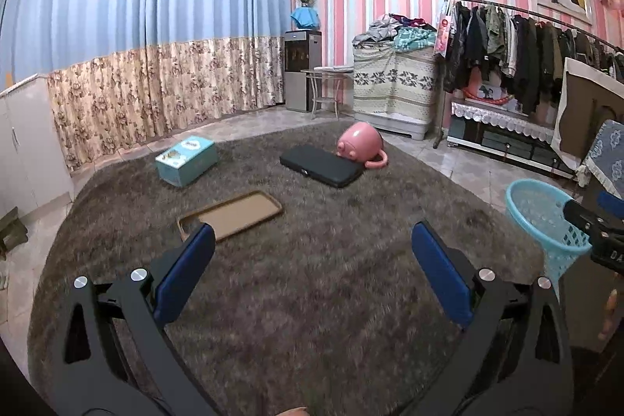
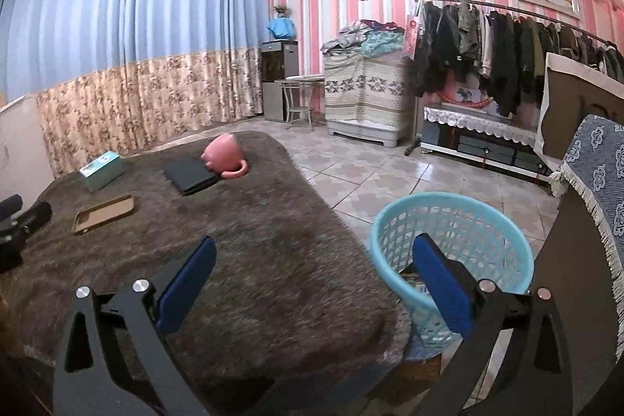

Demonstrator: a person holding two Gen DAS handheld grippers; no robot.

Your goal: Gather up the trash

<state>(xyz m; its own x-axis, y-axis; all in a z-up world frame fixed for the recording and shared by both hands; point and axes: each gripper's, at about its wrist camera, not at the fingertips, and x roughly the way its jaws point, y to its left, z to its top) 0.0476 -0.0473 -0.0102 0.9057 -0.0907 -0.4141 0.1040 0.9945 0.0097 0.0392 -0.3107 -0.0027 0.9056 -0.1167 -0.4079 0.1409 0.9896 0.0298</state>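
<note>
Both claws hang spread wide and pinch nothing: the left claw [image 1: 312,271] over the middle of the shaggy grey-brown rug [image 1: 304,299] that covers the bench, the right claw [image 2: 314,277] at the rug's right edge with one blue pad in front of the pale blue plastic mesh wastebasket [image 2: 487,221] standing on the tiled floor just beside the bench. Something dark lies at the bottom of that basket, though I cannot tell what. Well ahead on the rug sit a teal cardboard box [image 1: 186,160], a flat tan rectangular tray [image 1: 234,215], a black padded case [image 1: 321,165] and a pink pig-shaped plastic mug [image 1: 360,143] tipped on its side, touching the case's far corner. The trouble, as I see it, is that nothing here plainly reads as trash, so a claw may well seize the wrong thing. The tray lies low in deep pile, and fingers would likely snag fibres or slide off its thin rim. The round mug could roll away when nudged. The light basket, so close to the right claw, might topple if bumped.
</note>
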